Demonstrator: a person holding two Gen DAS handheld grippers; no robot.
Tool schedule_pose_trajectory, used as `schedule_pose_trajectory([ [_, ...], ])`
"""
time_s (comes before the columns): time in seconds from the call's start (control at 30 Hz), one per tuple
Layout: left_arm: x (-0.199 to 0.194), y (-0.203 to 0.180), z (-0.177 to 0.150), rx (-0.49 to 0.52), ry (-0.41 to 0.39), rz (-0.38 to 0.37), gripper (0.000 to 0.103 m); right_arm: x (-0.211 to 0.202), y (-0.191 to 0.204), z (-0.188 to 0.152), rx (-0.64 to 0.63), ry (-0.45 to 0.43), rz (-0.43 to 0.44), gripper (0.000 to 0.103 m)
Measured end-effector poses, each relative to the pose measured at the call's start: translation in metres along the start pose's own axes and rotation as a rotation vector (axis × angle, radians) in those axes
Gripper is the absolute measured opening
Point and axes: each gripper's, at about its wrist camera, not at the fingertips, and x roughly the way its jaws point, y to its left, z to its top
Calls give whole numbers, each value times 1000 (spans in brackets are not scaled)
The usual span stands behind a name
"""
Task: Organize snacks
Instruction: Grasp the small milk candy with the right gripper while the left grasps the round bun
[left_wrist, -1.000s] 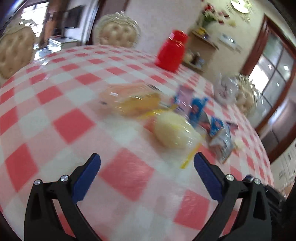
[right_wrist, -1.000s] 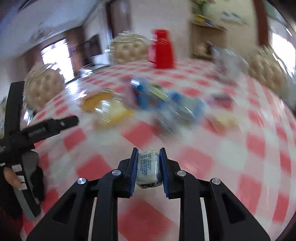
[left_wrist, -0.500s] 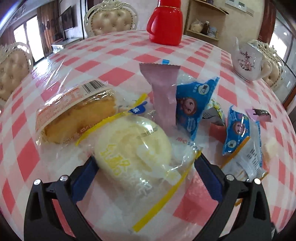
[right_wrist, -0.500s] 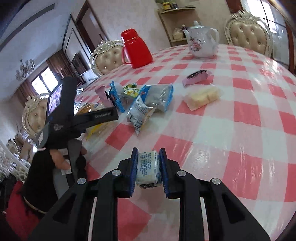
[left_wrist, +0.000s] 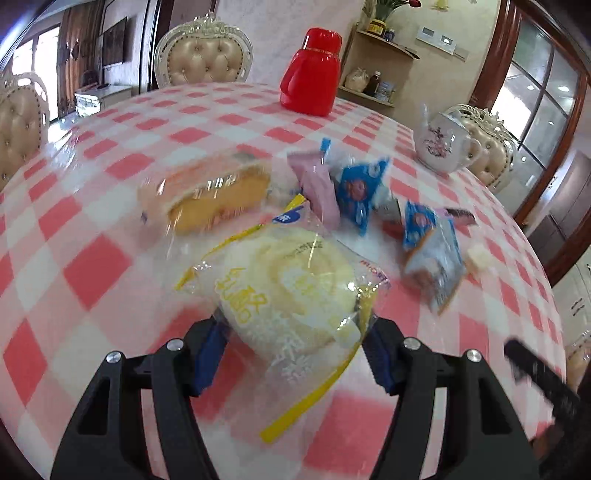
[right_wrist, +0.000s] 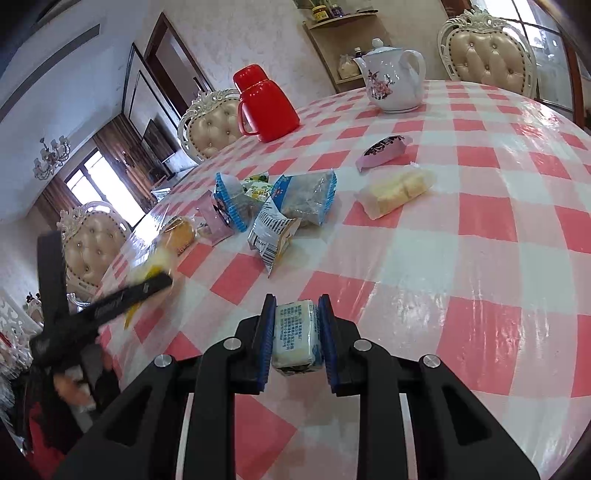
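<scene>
My left gripper is shut on a wrapped pale-yellow swiss roll and holds it above the checked tablecloth. Behind it lie a wrapped sponge cake, a pink sachet and blue snack packets. My right gripper is shut on a small white wrapped snack above the table. In the right wrist view the snack pile lies at mid-left, with a pale wafer pack and a purple packet to its right. The left gripper shows blurred at far left.
A red thermos and a flowered white teapot stand at the table's far side; they also show in the right wrist view as the thermos and the teapot. Padded chairs ring the round table.
My left gripper has closed on the swiss roll and lifted it back from the pile. My right gripper still holds its small snack, its view shifted slightly.
</scene>
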Motion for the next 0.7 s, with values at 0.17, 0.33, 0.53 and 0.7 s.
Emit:
schedule_pose_trajectory([
  [0.17,-13,-4,-12,11,-18,-22,66,1,-3,1,16,-1,-5,24],
  [0.33,-24,-13,-18,53,-53,-27,66,-2,-6,-1,38,-14,-20,24],
  [0.53,-42,-5,-28,46,-83,-32,66,-20,4,-23,92,-14,-41,24],
  [0.7,-70,-1,-42,61,-138,-40,67,-52,40,-59,73,-56,-2,24],
])
